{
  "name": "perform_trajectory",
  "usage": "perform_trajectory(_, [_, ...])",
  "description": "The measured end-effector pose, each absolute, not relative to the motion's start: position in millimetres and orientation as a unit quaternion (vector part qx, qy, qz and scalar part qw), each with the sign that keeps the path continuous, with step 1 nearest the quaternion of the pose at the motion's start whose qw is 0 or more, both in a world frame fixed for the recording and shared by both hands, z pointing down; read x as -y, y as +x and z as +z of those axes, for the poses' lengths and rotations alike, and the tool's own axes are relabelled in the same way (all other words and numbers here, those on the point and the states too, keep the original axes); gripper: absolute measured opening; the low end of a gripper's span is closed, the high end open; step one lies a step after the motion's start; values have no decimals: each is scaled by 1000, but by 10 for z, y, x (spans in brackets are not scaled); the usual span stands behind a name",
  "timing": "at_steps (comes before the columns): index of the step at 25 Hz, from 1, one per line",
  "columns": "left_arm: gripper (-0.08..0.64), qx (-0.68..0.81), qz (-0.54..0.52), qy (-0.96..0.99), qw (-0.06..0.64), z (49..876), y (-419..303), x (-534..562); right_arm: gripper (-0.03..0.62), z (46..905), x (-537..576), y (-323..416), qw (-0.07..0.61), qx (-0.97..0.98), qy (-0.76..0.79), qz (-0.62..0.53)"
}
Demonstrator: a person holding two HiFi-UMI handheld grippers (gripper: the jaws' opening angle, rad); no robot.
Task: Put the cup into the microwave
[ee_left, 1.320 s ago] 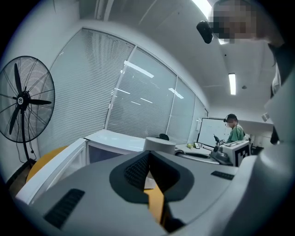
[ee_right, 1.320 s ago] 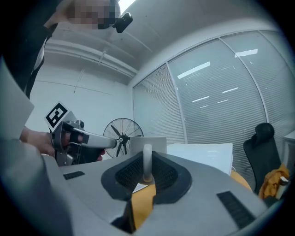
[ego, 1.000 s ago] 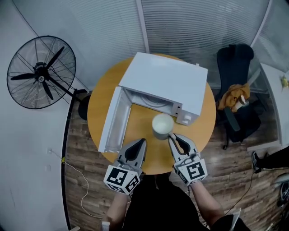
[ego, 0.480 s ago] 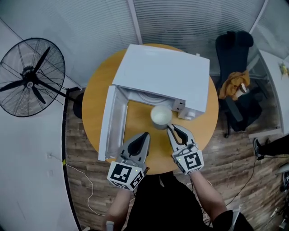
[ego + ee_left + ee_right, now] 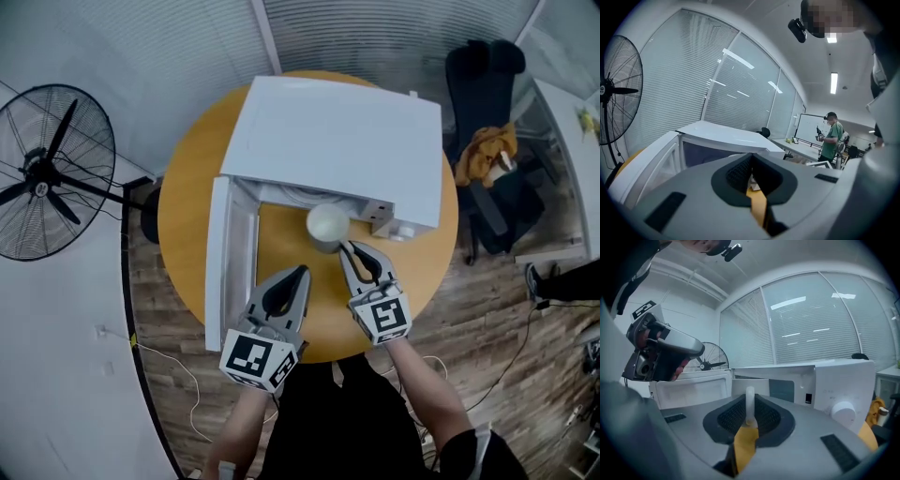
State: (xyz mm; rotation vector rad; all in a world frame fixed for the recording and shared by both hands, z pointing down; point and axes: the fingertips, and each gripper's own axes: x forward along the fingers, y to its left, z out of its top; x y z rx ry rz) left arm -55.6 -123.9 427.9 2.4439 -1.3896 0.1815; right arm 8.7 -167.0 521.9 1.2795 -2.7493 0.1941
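A white cup (image 5: 327, 225) hangs just in front of the open mouth of the white microwave (image 5: 337, 141). My right gripper (image 5: 345, 247) is shut on its handle (image 5: 749, 404), and the cup's wall (image 5: 740, 387) shows beyond the jaws. The microwave door (image 5: 217, 262) stands swung open to the left; it also shows in the right gripper view (image 5: 691, 387). My left gripper (image 5: 298, 274) hovers beside the right one over the table, jaws shut with nothing in them. In the left gripper view (image 5: 752, 161) it points at the microwave (image 5: 722, 140).
The microwave sits on a round wooden table (image 5: 187, 216). A standing fan (image 5: 37, 173) is off to the left. A black chair (image 5: 487, 103) with an orange bundle is to the right. A cable lies on the floor. A person (image 5: 829, 138) stands far back.
Both grippers have moved forward toward the microwave. The cup, carried by its handle, has gone from mid-table to the edge of the microwave's opening.
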Motion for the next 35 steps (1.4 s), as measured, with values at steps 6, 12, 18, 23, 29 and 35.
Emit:
perform_trajectory(6, [-5,484,64,855,174,4389,-663,1376,54,5472,1866,-34,78,899,424,79])
perform_trajectory(12, [-5,480,64,855,185,4456,-744,1495,54,5642,2096,-133,90,893,433,82])
perform_trajectory(18, [-5,472,62,859,189,4493,-763,1589,54,5733,2338,-209,96,886,445,85])
perform_trajectory(23, [-5,468,62,860,192,4491,-788,1644,54,5791,2478,-234,99,880,456,90])
perform_trajectory(29, [-5,467,66,861,190,4493,-830,1668,54,5853,2618,-237,98,871,471,96])
perform_trajectory(35, [-5,469,62,860,190,4478,-847,1677,54,5913,2703,-236,99,864,482,104])
